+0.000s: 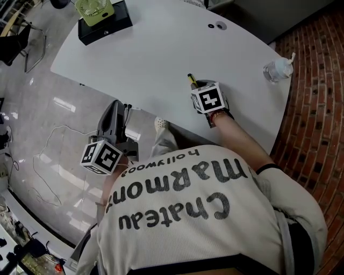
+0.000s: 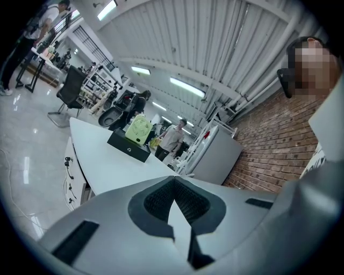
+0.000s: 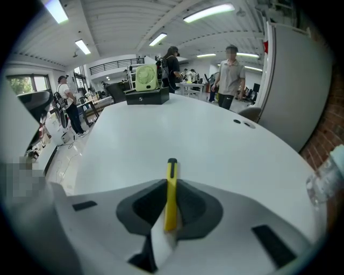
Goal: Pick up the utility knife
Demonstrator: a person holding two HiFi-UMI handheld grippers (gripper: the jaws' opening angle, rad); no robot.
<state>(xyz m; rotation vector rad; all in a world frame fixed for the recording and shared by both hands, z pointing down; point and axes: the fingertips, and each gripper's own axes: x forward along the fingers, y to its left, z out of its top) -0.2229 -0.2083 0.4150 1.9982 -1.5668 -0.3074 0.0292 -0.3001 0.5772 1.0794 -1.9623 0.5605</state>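
The utility knife [image 3: 171, 193] is yellow with a black end and lies lengthwise between the pads of my right gripper [image 3: 171, 183], which is shut on it. In the head view the right gripper [image 1: 198, 86] points down at the white table [image 1: 161, 48] near its front edge, and the knife's [image 1: 190, 79] dark tip sticks out past the fingers. Whether the knife still rests on the table I cannot tell. My left gripper [image 1: 114, 107] hangs off the table's edge over the floor, with its jaws [image 2: 174, 180] shut on nothing.
A black box [image 1: 107, 24] with a green fan [image 1: 94, 8] on it stands at the table's far left. A clear plastic bottle [image 1: 277, 70] sits at the right edge. Brick floor [image 1: 317, 118] lies to the right, a cable [image 1: 48, 161] on the tiled floor to the left. People [image 3: 231, 70] stand beyond the table.
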